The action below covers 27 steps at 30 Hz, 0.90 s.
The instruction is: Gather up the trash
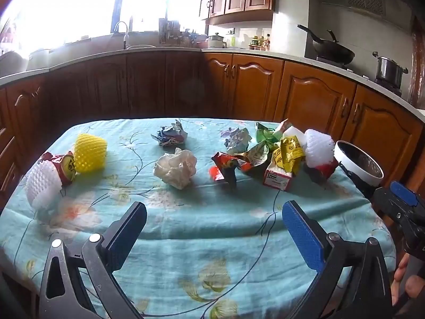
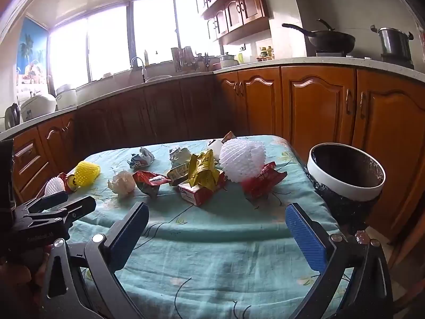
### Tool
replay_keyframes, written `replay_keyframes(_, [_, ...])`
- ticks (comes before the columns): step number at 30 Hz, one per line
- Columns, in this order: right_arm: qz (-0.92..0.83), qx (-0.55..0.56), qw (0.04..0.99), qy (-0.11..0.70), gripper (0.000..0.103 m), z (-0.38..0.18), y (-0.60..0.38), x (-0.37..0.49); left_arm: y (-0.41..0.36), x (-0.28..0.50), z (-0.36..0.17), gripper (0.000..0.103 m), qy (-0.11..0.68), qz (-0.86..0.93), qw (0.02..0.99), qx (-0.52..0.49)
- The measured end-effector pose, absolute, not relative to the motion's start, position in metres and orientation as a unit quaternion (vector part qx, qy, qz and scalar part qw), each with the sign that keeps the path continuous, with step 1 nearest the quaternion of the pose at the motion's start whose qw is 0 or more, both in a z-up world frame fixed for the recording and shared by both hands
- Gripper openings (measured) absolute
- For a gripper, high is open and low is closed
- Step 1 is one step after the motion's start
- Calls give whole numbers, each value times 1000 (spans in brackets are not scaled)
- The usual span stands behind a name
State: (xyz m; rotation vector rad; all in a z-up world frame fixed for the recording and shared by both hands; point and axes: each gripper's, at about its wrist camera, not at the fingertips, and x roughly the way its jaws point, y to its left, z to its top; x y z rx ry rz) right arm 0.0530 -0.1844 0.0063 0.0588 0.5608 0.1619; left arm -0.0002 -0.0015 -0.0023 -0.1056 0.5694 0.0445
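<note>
- Trash: loose litter spread across the far half of a table (image 1: 212, 239) covered in a pale teal floral cloth; the near half of the cloth lies bare under both grippers.
- Yellow foam net sleeve (image 1: 89, 152): ribbed, tube-shaped, at the left side, touching a red crumpled wrapper (image 1: 62, 168).
- White foam net sleeve (image 1: 42, 186): dimpled mesh, near the left edge, just beside that red wrapper.
- Crumpled clear plastic wad (image 1: 175, 168): translucent, lumpy, near the table's middle, apart from its neighbours.
- Crumpled printed paper ball (image 1: 170, 135): behind the plastic wad, towards the far edge.
- Right-hand heap: red-orange foil wrapper (image 1: 225, 168), yellow packet (image 2: 203, 172), small red-and-white carton (image 2: 198, 194), green wrapper (image 1: 265, 134), all overlapping.
- Large white foam net (image 2: 240, 160): bulbous, resting against a torn red wrapper (image 2: 261, 182), right end of the heap.
- Bin (image 2: 345, 183): round, white rim, black liner, standing just off the table's right edge.
- Left gripper (image 1: 213, 228): spread wide, holding nothing, blue ribbed pads over bare cloth.
- Right gripper (image 2: 217, 230): spread wide, empty, nearest the carton and the bin.
</note>
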Motion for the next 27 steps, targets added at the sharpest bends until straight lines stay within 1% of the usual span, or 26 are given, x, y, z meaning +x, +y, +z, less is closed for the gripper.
replay_keyframes(1, [79, 28, 958, 275, 103, 6, -186, 53, 5, 1, -4, 102, 285, 24, 956, -72])
replay_keyframes(4, [85, 10, 958, 275, 103, 4, -176, 53, 6, 0, -6, 102, 286, 26, 955, -69])
replay_keyframes(27, [93, 30, 955, 280, 103, 3, -174, 54, 9, -2, 2, 102, 283, 36, 956, -65])
